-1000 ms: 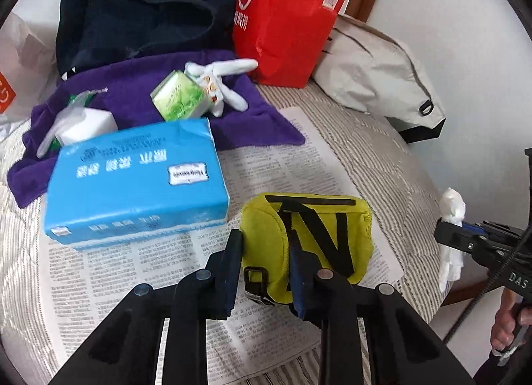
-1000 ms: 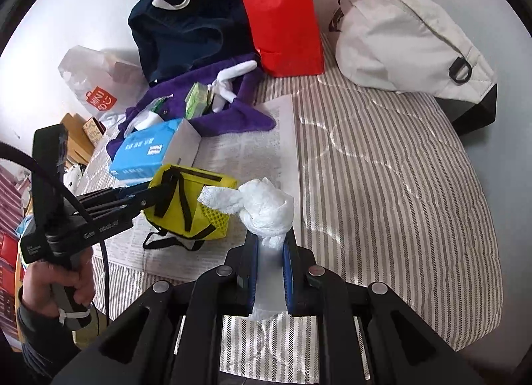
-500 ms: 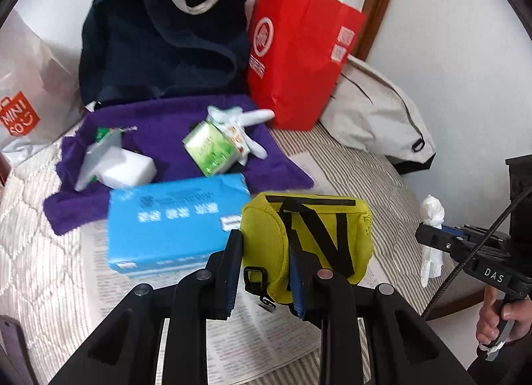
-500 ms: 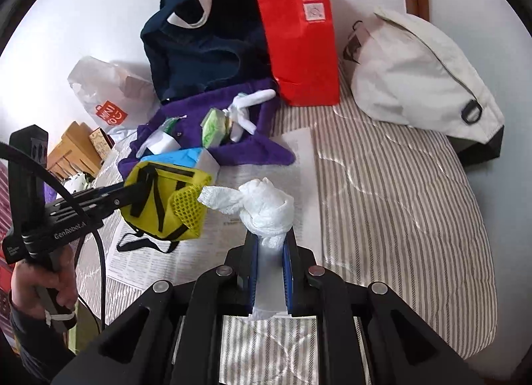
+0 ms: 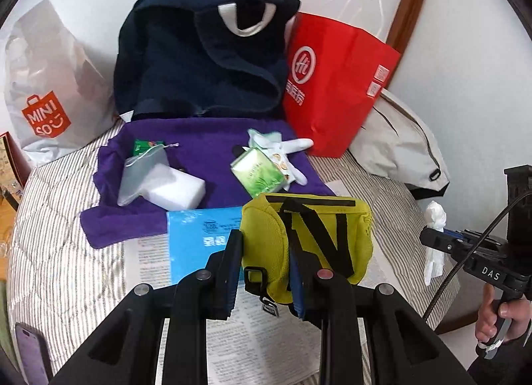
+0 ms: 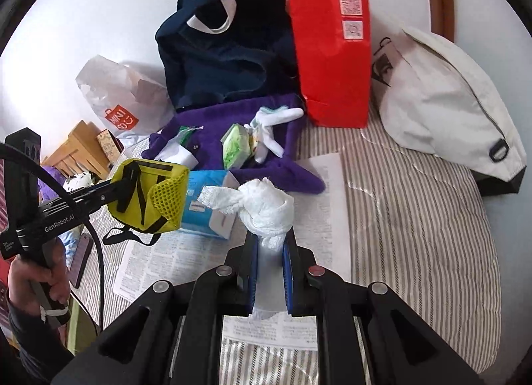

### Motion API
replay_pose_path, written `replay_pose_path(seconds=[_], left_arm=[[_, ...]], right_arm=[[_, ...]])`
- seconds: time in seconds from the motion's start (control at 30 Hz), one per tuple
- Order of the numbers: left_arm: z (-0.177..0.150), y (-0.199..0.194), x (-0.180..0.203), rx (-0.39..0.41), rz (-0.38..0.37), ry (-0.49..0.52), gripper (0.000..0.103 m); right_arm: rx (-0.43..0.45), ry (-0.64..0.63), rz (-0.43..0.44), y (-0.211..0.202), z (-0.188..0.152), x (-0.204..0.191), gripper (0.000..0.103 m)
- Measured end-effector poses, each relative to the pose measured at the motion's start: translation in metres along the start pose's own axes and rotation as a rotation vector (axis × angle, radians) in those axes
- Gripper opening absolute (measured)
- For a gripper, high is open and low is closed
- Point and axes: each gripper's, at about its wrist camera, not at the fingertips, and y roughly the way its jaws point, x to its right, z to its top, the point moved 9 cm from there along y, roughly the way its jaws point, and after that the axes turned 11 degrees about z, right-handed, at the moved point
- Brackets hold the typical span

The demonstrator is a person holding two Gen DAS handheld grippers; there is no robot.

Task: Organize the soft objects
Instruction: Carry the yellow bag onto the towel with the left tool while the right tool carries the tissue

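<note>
The yellow pouch (image 5: 312, 235) with black straps sits low and centre in the left wrist view, pinched at its near edge by the left gripper (image 5: 264, 272) and carried clear of the bedding; in the right wrist view it hangs at centre left, mesh side facing the camera, a loose strap dangling below. The white knotted cloth (image 6: 262, 208) fills the lower centre of the right wrist view, its tail clamped between the fingers of the right gripper (image 6: 269, 272); the left wrist view shows it small at the right edge.

Behind the pouch lies a blue tissue pack (image 5: 202, 235) on a sheet of newspaper (image 6: 186, 262), spread over the striped mattress (image 6: 415, 218). Further up, a purple towel (image 5: 206, 142) carries a white sponge block (image 5: 176, 188), a green tissue packet (image 5: 259, 178) and a white glove (image 5: 292, 148) (the glove touches the packet). Along the wall at the top stand a navy bag (image 5: 202, 52), a red paper bag (image 5: 335, 85) just beside it, and a white Miniso bag (image 5: 50, 85) at upper left. A cream bag (image 6: 449, 102) rests at upper right of the right wrist view. A phone (image 5: 30, 351) lies at lower left.
</note>
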Motion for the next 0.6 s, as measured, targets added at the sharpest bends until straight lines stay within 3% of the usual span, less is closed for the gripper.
replay_pose_path(seconds=[0.6], left_arm=[[0.026,0.016,-0.052,0.006,0.038,-0.075,0.025]], right_arm=[[-0.01,-0.043,0.019,0.049,0.038,-0.022,0.013]])
